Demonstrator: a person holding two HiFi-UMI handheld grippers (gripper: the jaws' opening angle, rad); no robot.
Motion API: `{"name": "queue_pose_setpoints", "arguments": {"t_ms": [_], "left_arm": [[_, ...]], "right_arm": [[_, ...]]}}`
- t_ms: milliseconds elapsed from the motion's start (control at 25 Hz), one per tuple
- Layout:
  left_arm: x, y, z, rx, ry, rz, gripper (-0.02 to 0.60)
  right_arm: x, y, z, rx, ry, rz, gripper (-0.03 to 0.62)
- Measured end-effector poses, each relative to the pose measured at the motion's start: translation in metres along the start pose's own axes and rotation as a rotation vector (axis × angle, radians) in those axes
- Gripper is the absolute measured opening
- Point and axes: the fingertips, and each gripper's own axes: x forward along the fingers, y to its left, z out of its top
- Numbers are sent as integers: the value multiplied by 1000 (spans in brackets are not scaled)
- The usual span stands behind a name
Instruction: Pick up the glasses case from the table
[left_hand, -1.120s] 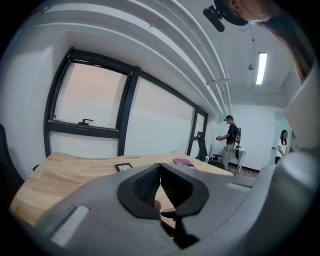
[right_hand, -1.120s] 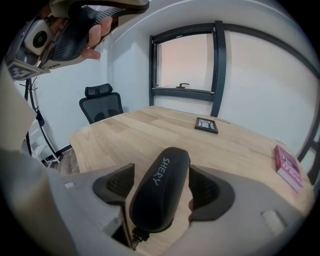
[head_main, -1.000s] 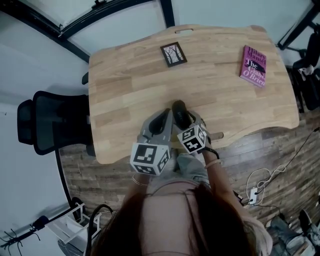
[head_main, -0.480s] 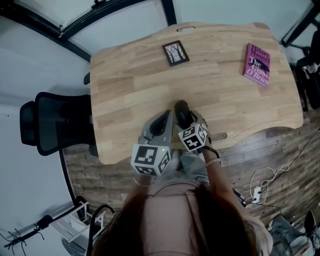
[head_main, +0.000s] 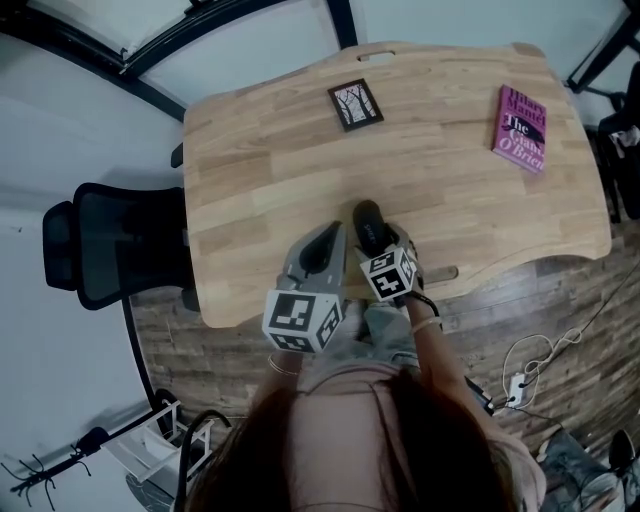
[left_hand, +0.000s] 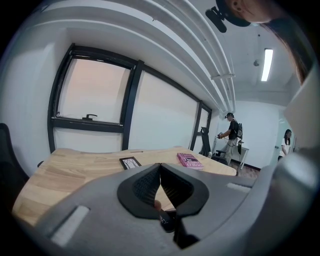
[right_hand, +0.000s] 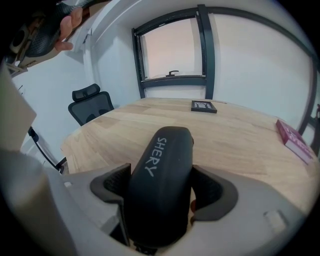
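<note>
The right gripper (right_hand: 161, 190) has its jaws at their widest, having just been opening, and the black glasses case (right_hand: 162, 150) lies lengthwise between the pads, not visibly clamped. Compared with a second ago, this gripper sits slightly lower over the case. The case has not moved from its spot near the table's (head_main: 260, 180) front edge. Just beside it, the left gripper (left_hand: 160, 185) hovers with its jaws closed and empty, as before.

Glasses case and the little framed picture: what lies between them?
Nothing; the head view shows only bare table wood between the glasses case and the framed picture.
</note>
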Motion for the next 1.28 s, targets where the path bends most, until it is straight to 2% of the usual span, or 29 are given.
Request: {"name": "queue_pose_setpoints", "arguments": {"t_ms": [560,1280], "left_arm": [[-17,4,2,2,-22,16,11],[-75,-19,5,23,-79,-3,11]], "right_arm": [[-11,4,5,17,-39,-18,360],[-64,21,16,14,-139,-86,357]]}}
